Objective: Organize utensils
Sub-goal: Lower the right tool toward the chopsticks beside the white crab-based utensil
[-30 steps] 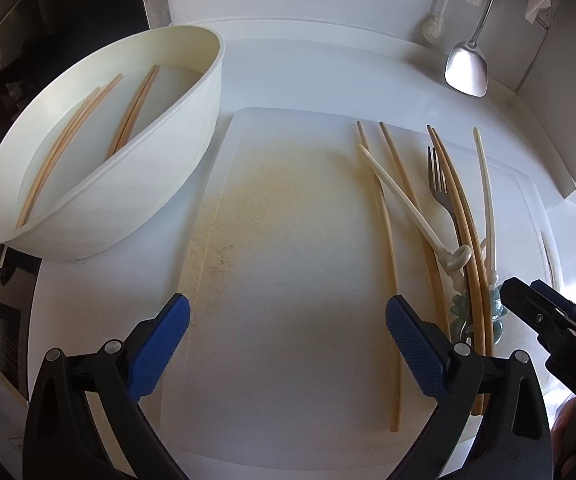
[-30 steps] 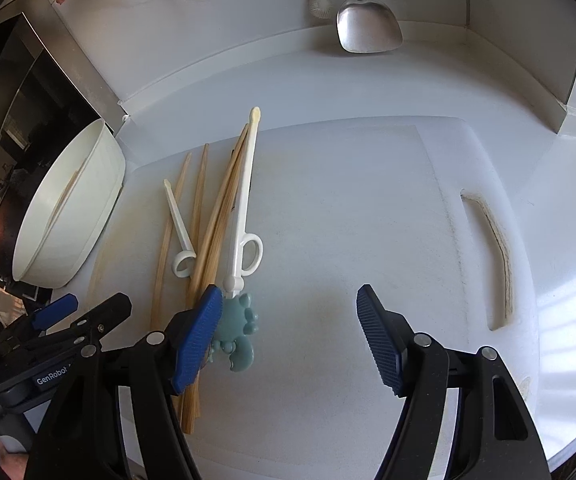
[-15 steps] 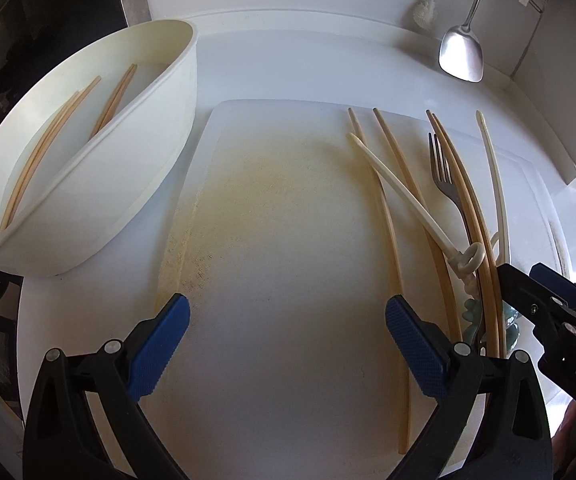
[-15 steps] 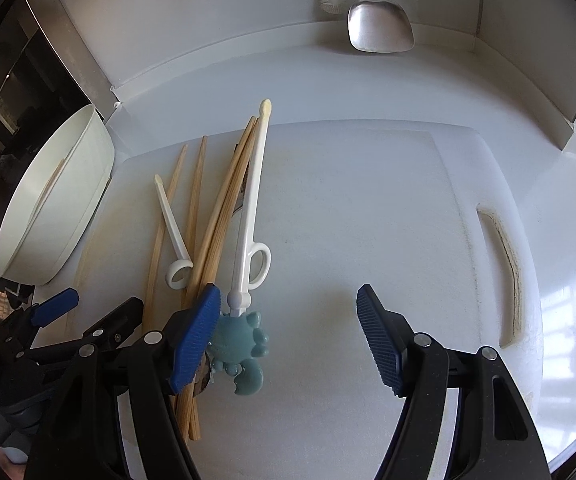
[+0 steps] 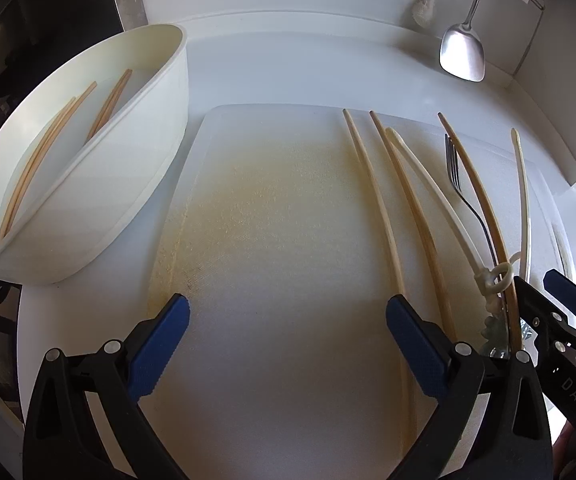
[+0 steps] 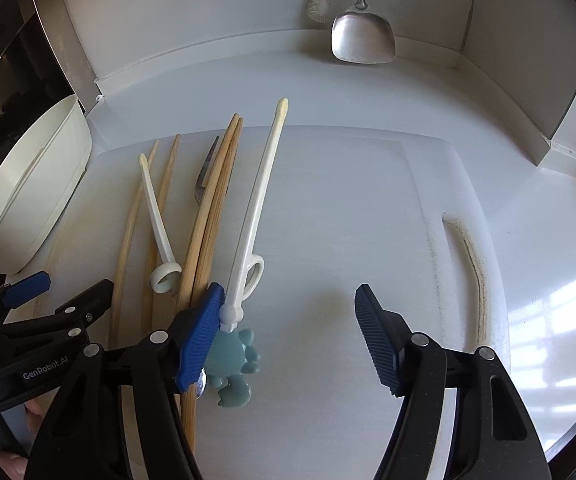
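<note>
Several wooden chopsticks [image 5: 372, 200], a metal fork [image 5: 454, 168] and white training chopsticks [image 6: 256, 200] with a teal crab hinge [image 6: 232, 364] lie on a white cutting board [image 5: 280, 208]. A white oval container [image 5: 136, 168] at the left holds more wooden chopsticks [image 5: 48, 152] in its far compartment. My left gripper [image 5: 288, 320] hovers open over bare board, left of the utensils. My right gripper [image 6: 288, 304] is closing. Its left pad is at the training chopsticks' hinge and its right pad is clear of them.
A steel spatula [image 6: 362, 36] and a brush [image 6: 318, 4] hang on the back wall. The board has a handle slot [image 6: 472, 264] at its right end. A dark appliance stands behind the container. White walls close in the counter at the back and right.
The left gripper has drifted a little across the board. The right gripper has rolled slightly, its jaws have narrowed a touch, and its left pad now sits at the training chopsticks' hinge.
</note>
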The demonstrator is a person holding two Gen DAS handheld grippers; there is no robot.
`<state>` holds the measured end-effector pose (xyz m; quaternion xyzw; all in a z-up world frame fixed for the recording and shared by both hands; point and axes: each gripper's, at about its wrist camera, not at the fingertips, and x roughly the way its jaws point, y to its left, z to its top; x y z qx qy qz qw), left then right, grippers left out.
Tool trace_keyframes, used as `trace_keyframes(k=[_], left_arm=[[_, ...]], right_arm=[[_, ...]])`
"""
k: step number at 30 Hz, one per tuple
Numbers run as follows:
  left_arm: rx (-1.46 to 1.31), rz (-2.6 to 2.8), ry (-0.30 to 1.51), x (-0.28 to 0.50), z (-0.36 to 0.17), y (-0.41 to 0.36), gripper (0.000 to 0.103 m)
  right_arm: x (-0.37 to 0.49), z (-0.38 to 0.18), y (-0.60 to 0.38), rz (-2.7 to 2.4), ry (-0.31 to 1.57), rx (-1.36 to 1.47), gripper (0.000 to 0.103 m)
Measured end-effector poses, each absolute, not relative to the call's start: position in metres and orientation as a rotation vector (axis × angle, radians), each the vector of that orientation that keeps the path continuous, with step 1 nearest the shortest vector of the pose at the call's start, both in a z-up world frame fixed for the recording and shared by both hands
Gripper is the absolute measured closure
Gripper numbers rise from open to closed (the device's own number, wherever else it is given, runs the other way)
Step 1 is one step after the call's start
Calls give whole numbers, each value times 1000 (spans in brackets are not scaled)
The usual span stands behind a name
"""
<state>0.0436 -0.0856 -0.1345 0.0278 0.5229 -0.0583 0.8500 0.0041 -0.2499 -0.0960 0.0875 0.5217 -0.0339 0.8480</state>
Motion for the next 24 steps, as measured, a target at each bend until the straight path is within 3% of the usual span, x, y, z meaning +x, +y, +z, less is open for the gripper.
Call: trace_keyframes(k=[24], left_arm=[[75, -132, 1097, 36, -134, -94, 6]], right_arm=[[-26, -77, -289, -143, 996, 201, 41]])
